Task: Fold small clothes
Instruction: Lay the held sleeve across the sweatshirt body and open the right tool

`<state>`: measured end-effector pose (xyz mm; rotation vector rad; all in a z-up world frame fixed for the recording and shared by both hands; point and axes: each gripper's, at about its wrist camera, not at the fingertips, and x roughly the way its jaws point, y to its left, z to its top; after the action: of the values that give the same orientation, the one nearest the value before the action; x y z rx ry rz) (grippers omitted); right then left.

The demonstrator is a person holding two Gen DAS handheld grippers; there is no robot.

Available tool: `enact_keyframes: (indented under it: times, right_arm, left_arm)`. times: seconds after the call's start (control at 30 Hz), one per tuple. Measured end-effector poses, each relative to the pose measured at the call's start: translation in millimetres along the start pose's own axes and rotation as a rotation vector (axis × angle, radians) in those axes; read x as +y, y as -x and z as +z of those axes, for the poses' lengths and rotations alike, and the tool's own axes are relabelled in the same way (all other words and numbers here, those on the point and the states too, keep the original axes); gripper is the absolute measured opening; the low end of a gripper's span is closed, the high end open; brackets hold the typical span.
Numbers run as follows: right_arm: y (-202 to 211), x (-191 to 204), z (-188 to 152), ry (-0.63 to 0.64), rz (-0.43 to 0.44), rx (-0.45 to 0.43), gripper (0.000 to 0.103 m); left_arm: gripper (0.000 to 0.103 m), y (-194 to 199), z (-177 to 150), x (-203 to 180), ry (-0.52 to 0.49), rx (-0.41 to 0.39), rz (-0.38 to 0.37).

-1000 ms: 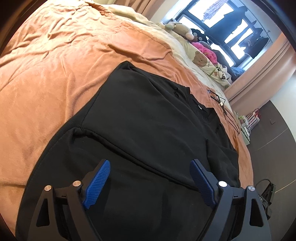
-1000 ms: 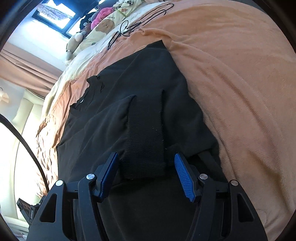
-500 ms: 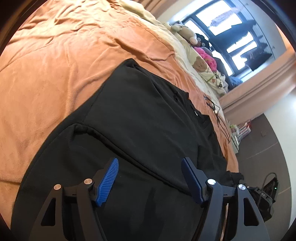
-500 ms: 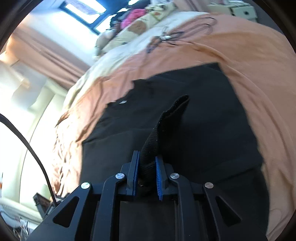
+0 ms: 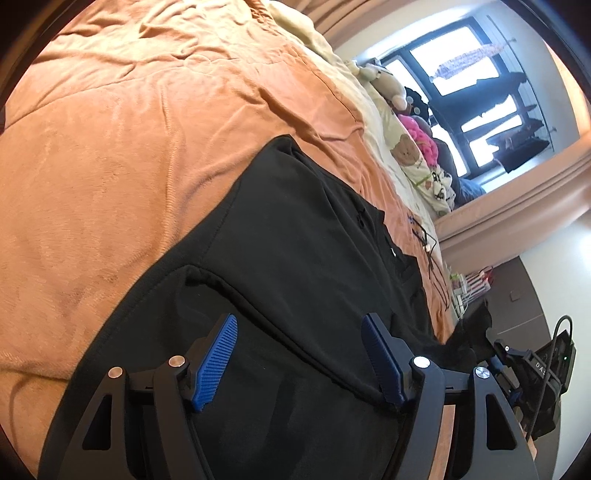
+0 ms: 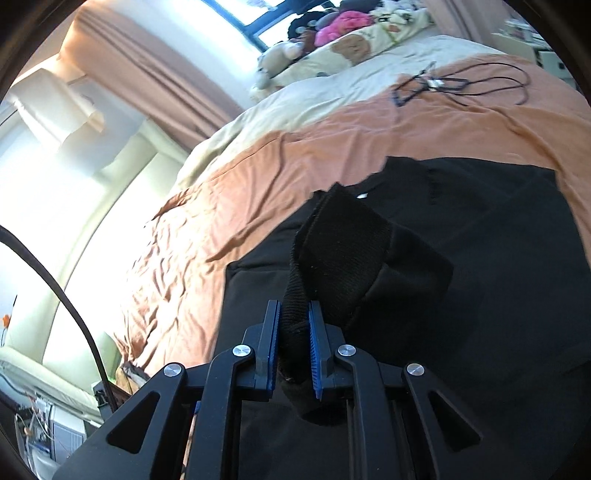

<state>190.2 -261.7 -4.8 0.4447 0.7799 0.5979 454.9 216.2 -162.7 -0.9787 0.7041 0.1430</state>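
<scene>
We see a matt black knit garment (image 5: 295, 258), its ribbed cuff (image 6: 332, 258) coarser, lying on a soft, velvety orange blanket (image 5: 129, 147). At six o'clock, matt black plastic grippers carry ridged blue pads (image 5: 216, 354) and shiny metal pins.

Home bedroom. Wide bed (image 5: 110, 155) under a rumpled orange blanket (image 6: 295, 162), cream sheet (image 6: 332, 88) toward its far edge. Plush toys (image 6: 280, 53), a bear-print pillow (image 5: 410, 155) and something pink (image 6: 343, 22) piled at the bed's far edge, below a dark-framed window (image 5: 480, 81). Peach curtains (image 6: 147, 70) beside the glass. Black cables (image 6: 461, 81) lie loose on the blanket near the bed's far corner. Dark floor (image 5: 535, 295) beside the bed.
</scene>
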Motion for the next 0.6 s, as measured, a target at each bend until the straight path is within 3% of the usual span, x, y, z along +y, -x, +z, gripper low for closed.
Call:
enact_keyframes:
  times: [0.37, 0.5, 0.6]
  right_arm:
    - [-76, 42, -16, 0.065, 0.123, 0.111, 0.01]
    - [-92, 40, -17, 0.075, 0.117, 0.171, 0.01]
    - [-83, 26, -10, 0.051, 0.095, 0.156, 0.01]
  left_arm:
    - [0.071, 3, 5, 6, -0.004, 0.001, 0.015]
    - [0.071, 0, 3, 4, -0.017, 0.007, 0.033]
    - [0.071, -3, 3, -1, -0.037, 0.008, 0.043]
